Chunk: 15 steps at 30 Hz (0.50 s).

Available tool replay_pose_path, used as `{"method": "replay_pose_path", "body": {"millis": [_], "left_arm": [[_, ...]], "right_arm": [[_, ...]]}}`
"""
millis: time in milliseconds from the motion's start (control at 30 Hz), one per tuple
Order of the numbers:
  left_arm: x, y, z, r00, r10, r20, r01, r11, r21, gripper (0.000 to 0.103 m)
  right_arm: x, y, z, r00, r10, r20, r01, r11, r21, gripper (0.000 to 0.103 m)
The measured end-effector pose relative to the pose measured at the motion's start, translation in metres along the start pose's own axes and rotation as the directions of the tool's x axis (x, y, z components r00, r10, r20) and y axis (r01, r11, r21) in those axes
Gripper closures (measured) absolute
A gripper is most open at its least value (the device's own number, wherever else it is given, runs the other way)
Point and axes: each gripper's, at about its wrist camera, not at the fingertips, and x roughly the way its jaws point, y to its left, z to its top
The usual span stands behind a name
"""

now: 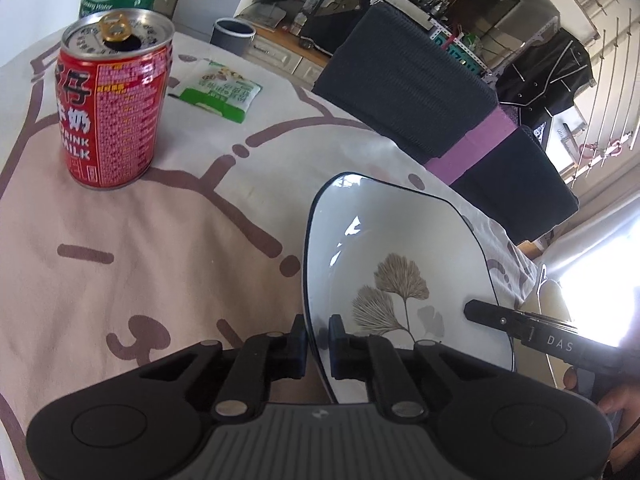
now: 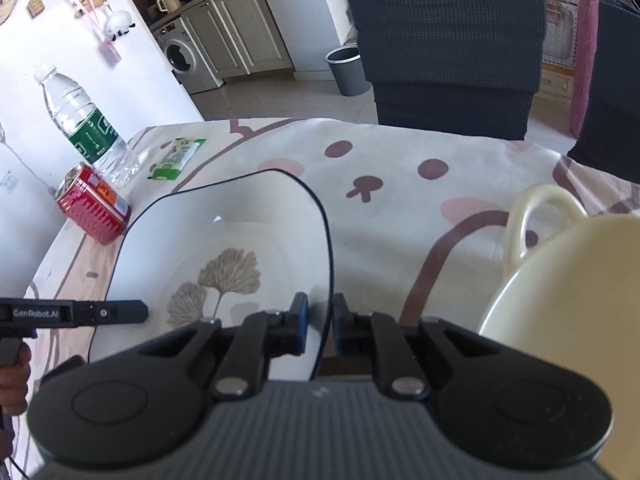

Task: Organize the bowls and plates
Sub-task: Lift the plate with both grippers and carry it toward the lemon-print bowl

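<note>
A white square plate (image 1: 400, 248) with a dark rim and a ginkgo-leaf print is held above the table. My left gripper (image 1: 318, 344) is shut on its left rim. My right gripper (image 2: 320, 326) is shut on its right rim; the plate (image 2: 224, 232) fills the middle of the right wrist view. The right gripper's finger (image 1: 500, 320) shows at the plate's far edge in the left wrist view, and the left gripper's finger (image 2: 112, 314) shows in the right wrist view. A cream cup with a handle (image 2: 560, 272) sits close to the right.
A red milk can (image 1: 114, 108) stands on the cartoon-print tablecloth (image 1: 160, 240), with a green-labelled water bottle (image 2: 86, 124) and a green snack packet (image 1: 218, 94) behind it. Dark chairs (image 2: 448, 40) line the table's far edge.
</note>
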Motion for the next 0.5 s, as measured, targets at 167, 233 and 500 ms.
{"method": "replay_pose_path", "body": {"millis": [167,233,500], "left_arm": [[-0.007,-0.009,0.002,0.999,0.025,0.030,-0.026,0.999,0.044,0.092],[-0.014,-0.013,0.004,0.999,0.018,0.048,-0.020,0.999,0.046,0.092],[-0.056,-0.052,0.011,0.991,-0.035,0.133,0.027,0.997,0.066,0.092]], "right_arm": [[-0.003,0.008,-0.007,0.999,-0.029,0.019,0.029,0.999,-0.037,0.088],[-0.009,0.011,-0.007,0.999,-0.030,0.036,0.031,0.999,-0.042,0.088],[-0.066,0.016,-0.002,0.991,-0.032,0.130,0.037,0.999,-0.035,0.088]]}}
